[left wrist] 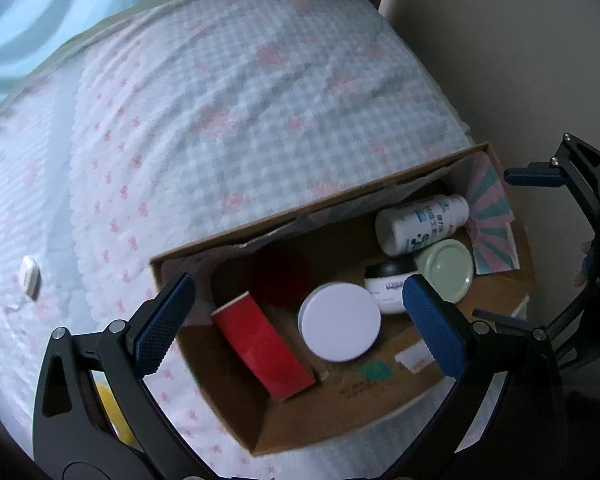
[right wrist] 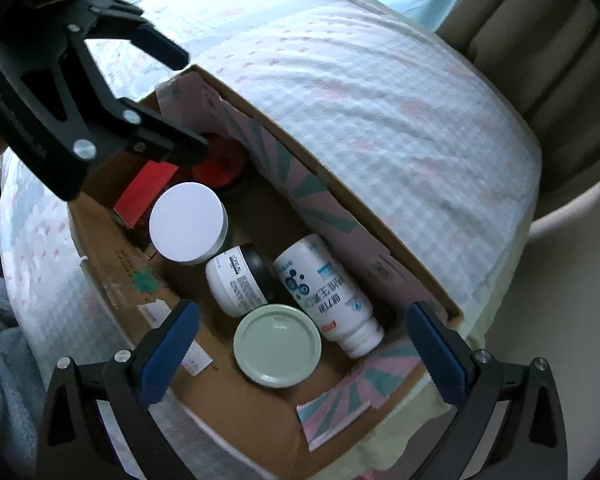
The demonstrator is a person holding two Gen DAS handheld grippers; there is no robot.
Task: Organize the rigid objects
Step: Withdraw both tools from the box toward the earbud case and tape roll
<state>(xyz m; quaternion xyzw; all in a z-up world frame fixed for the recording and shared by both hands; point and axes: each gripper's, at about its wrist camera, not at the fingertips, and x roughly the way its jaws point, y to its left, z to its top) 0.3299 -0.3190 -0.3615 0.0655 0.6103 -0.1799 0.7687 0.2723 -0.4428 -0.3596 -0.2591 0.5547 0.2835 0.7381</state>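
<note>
Six items in cardboard box, jars, bottle

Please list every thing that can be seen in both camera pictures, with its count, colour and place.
cardboard box: one, brown, on the bed.
red box: one, red, at one end inside the cardboard box.
dark red jar: one, beside the red box.
white-lidded jar: one, white, middle.
black-lidded jar: one, white, on its side.
green-lidded jar: one, pale green.
white bottle: one, lying down.
bed cover: one, checked, pink prints.
small white object: one, on the cover.
left gripper: open, empty.
right gripper: open, empty.
</note>
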